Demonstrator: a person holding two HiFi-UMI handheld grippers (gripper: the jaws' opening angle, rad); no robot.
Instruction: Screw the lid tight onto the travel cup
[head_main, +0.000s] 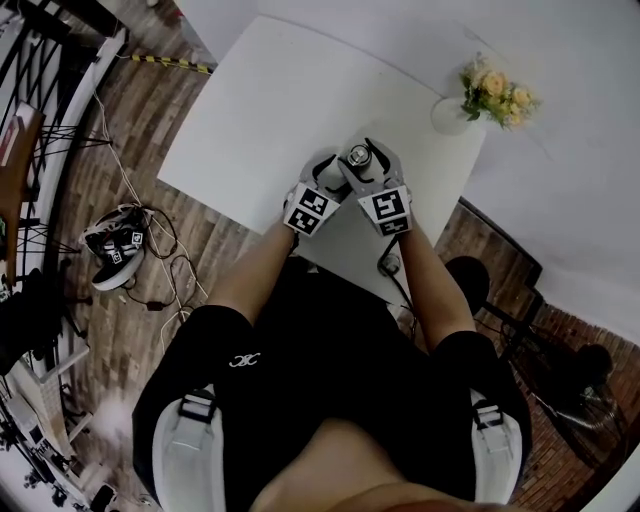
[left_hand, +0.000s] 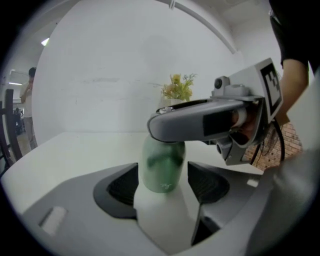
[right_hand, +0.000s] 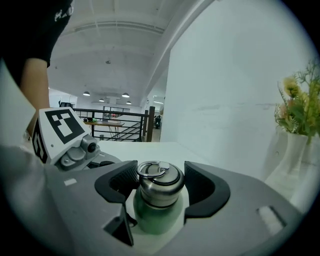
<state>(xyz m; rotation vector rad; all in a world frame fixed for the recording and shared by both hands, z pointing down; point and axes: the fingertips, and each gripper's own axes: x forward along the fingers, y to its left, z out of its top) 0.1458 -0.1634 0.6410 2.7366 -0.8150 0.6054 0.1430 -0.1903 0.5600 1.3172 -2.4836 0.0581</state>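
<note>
A green travel cup (left_hand: 162, 165) stands upright on the white table (head_main: 260, 110), close to its near edge. My left gripper (left_hand: 162, 185) is shut on the cup's body, one pad against each side. The steel lid (right_hand: 160, 182), with a ring handle on top, sits on the cup's green body (right_hand: 155, 217). My right gripper (right_hand: 160, 186) is shut on that lid. In the left gripper view the right gripper (left_hand: 200, 122) crosses over the cup's top and hides the lid. In the head view the left gripper (head_main: 333, 170) and the right gripper (head_main: 365, 160) meet at the lid (head_main: 358, 155).
A white vase of yellow flowers (head_main: 490, 95) stands at the table's far right corner, beyond the cup, and shows as a vase (right_hand: 295, 145) to the right in the right gripper view. Shoes (head_main: 115, 250) and cables lie on the wooden floor to the left.
</note>
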